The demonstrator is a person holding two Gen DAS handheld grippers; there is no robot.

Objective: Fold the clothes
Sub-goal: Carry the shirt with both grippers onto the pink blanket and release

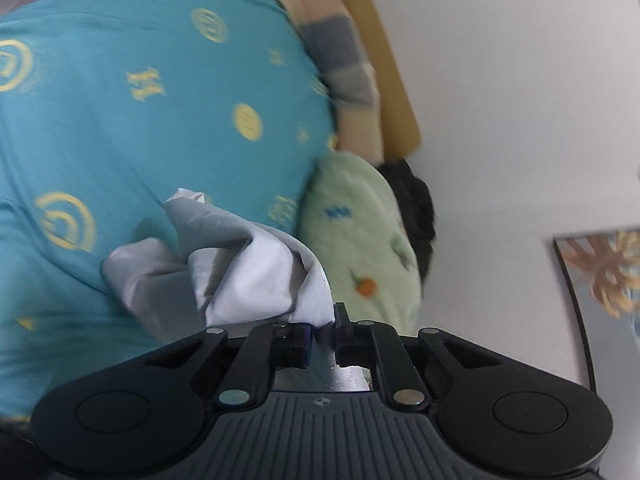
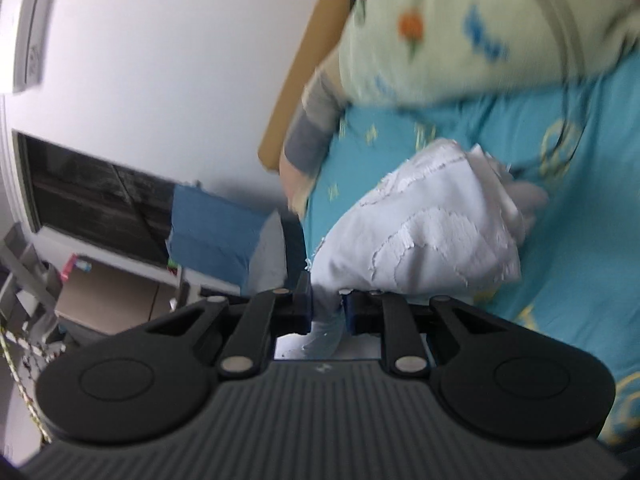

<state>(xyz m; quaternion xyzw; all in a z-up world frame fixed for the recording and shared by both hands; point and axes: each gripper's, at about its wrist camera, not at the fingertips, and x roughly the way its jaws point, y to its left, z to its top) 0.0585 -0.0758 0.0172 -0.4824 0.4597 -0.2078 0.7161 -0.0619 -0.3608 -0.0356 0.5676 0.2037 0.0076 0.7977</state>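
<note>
Both claws pinch the white garment (image 1: 248, 276), lifted above the turquoise patterned bedsheet (image 1: 120, 120): left claw (image 1: 323, 334) and right claw (image 2: 326, 312) each pressed on an edge. To open it well, draw the two held edges apart evenly, clear of the green pillow (image 1: 360, 232)

White wall (image 2: 168, 60), dark window (image 2: 92, 200), framed picture (image 1: 604, 276)

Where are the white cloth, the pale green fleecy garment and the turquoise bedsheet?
white cloth (image 2: 420, 236): right wrist view, embroidered middle.
pale green fleecy garment (image 1: 356, 236): left wrist view, its middle.
turquoise bedsheet with yellow print (image 1: 120, 136): left wrist view, bare stretch.
</note>
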